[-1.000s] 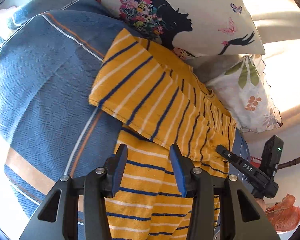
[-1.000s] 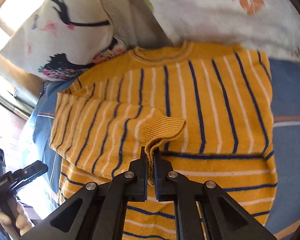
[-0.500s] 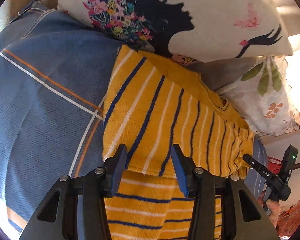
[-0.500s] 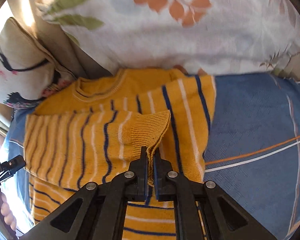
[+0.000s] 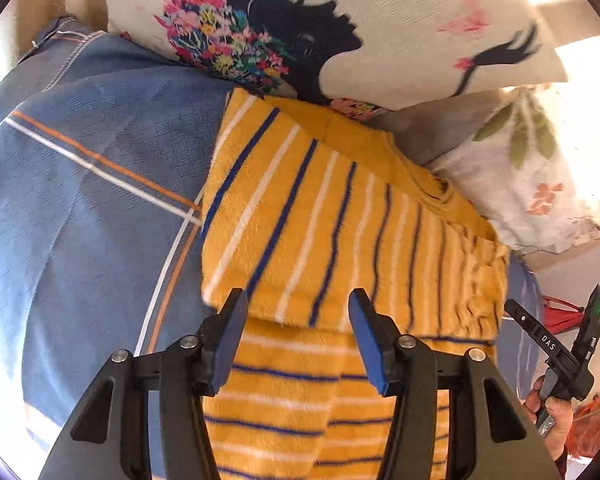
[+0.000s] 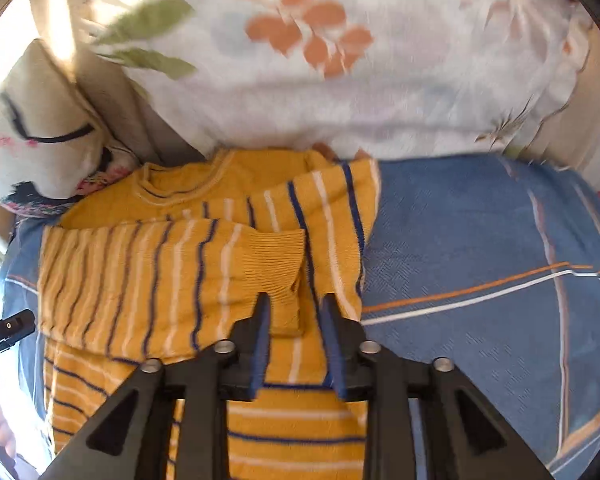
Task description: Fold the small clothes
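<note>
A small yellow sweater [image 5: 320, 232] with blue and white stripes lies on a blue bedspread [image 5: 84, 208]. One sleeve is folded across its chest, ending in a ribbed cuff [image 6: 276, 264]. My left gripper [image 5: 296, 320] is open and empty, just above the lower edge of the folded sleeve. My right gripper [image 6: 294, 320] is open, its fingers on either side of the cuff, which lies flat on the sweater [image 6: 148, 280]. The right gripper also shows at the right edge of the left wrist view [image 5: 556, 352].
A pillow with a black silhouette and flowers [image 5: 340, 28] lies behind the sweater. A white pillow with leaf prints [image 6: 320, 52] sits against the collar. The bedspread [image 6: 480, 260] extends to the right. Red items [image 5: 592, 428] lie off the bed.
My right gripper carried the cuff across the sweater and then opened, letting the sleeve drop flat. My left gripper stayed open and moved in toward the pillows.
</note>
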Motion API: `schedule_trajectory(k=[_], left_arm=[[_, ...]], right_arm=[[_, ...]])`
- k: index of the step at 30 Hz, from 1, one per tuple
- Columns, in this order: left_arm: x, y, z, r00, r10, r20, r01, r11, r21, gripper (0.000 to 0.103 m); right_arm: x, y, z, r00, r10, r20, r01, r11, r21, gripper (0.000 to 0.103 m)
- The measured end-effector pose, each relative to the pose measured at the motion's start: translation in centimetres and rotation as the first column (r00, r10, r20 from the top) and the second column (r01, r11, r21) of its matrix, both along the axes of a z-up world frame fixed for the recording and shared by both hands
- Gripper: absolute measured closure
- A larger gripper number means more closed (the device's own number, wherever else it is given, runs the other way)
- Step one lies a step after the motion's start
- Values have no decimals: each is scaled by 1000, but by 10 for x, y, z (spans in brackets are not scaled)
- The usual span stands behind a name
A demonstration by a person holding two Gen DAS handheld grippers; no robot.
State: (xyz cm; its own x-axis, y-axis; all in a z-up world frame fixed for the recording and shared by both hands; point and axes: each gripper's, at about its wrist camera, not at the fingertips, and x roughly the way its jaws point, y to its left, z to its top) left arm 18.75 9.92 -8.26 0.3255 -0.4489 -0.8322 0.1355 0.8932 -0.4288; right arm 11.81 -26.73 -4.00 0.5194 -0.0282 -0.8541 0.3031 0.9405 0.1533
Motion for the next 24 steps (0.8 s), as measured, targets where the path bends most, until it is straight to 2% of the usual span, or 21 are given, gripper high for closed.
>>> schedule_trajectory(k=[1, 3, 6, 8, 10, 11, 13, 15, 19, 24], left_arm=[[-9, 0, 1, 1000, -13, 7, 13, 1000, -3, 52], [-25, -2, -1, 999, -46, 19, 46, 999, -2, 52], [-40, -8, -18, 996, -93, -14, 93, 996, -2, 52], [-46, -6, -37, 991, -106, -80, 107, 994, 4, 52], [-57, -4, -37, 992, -126, -26, 126, 992, -3, 52], [-61, -4, -37, 988, -154, -24, 154, 988, 8, 52], [-68, -2, -38, 982, -187, 6, 187, 982, 8, 51], [-73, 3, -39, 980, -200, 26, 200, 980, -23, 46], [-79, 9, -40, 979, -202, 20, 203, 978, -58, 39], [-92, 4, -39, 985, -171, 8, 171, 984, -57, 33]], right_arm=[[-8, 6, 6, 1000, 6, 21, -7, 1000, 20, 60], [-16, 22, 6, 999, 26, 44, -31, 992, 120, 52], [-21, 40, -14, 999, 37, 13, -39, 965, 258, 52], [-25, 47, -33, 999, 4, -44, 8, 960, 281, 52], [-35, 47, -48, 995, -46, -93, 73, 948, 310, 52], [-44, 45, -49, 994, -70, -84, 94, 939, 330, 52], [-60, 39, -49, 989, -120, -89, 143, 930, 338, 52], [-76, 35, -48, 983, -159, -92, 182, 916, 358, 52], [-97, 34, -51, 981, -167, -95, 191, 901, 389, 52], [-104, 49, -46, 995, -58, -84, 82, 946, 314, 51]])
